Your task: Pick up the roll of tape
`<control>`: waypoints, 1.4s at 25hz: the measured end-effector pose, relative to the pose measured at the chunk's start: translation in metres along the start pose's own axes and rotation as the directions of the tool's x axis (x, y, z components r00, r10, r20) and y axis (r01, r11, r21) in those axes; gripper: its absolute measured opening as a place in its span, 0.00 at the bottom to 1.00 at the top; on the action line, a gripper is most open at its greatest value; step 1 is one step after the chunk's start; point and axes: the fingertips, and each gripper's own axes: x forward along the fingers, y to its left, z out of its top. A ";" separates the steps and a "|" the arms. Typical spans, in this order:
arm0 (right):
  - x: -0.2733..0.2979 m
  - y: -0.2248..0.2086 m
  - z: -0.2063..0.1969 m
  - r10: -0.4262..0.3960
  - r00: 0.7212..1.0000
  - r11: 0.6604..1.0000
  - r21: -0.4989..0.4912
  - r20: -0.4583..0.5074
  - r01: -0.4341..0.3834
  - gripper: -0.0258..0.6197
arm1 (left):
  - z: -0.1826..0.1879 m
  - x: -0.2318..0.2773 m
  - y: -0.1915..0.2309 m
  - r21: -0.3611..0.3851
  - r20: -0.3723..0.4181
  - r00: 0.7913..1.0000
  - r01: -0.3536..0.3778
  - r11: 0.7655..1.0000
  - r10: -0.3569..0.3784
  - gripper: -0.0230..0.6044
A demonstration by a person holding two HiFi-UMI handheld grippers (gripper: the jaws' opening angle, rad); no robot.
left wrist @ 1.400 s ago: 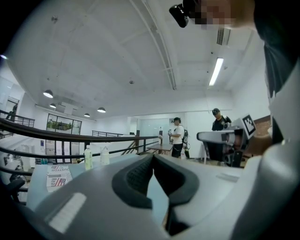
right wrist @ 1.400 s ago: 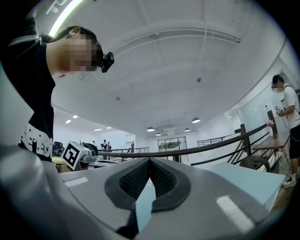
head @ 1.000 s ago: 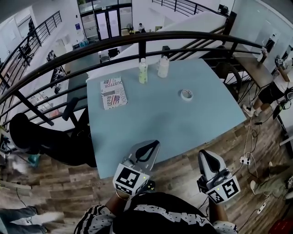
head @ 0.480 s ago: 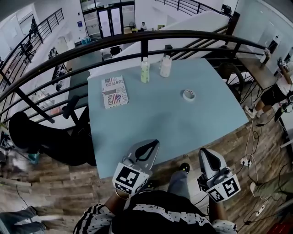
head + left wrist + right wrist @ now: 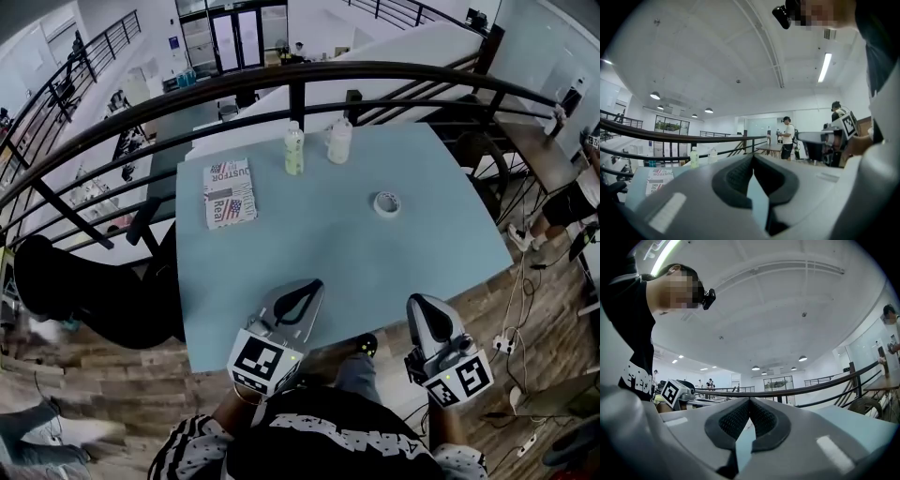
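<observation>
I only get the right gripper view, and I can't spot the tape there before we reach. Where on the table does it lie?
Observer: The small white roll of tape lies flat on the light blue table, ahead of the right gripper and well apart from it.
Operator: Anything close to it?
Observer: No. The pale green plastic bottle and the whitish plastic bottle stand near the far edge, to the roll's left and clear of it.
Operator: And the left gripper?
Observer: The left gripper hovers by the near edge, fingers together, nothing between them.
</observation>
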 end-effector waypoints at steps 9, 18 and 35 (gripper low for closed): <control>0.021 -0.086 -0.001 0.042 0.999 0.999 0.014 -0.001 -0.042 0.04 | 0.002 0.069 -0.001 0.017 -0.023 0.997 -0.072 0.997 0.072 0.04; 0.037 -0.163 0.001 0.101 0.995 0.995 0.026 -0.003 -0.101 0.04 | 0.011 0.122 -0.008 0.035 -0.055 0.984 -0.165 0.986 0.167 0.04; 0.083 -0.282 -0.009 0.223 0.972 0.972 -0.059 -0.077 -0.228 0.04 | 0.028 0.198 -0.010 0.077 -0.064 0.925 -0.371 0.926 0.376 0.04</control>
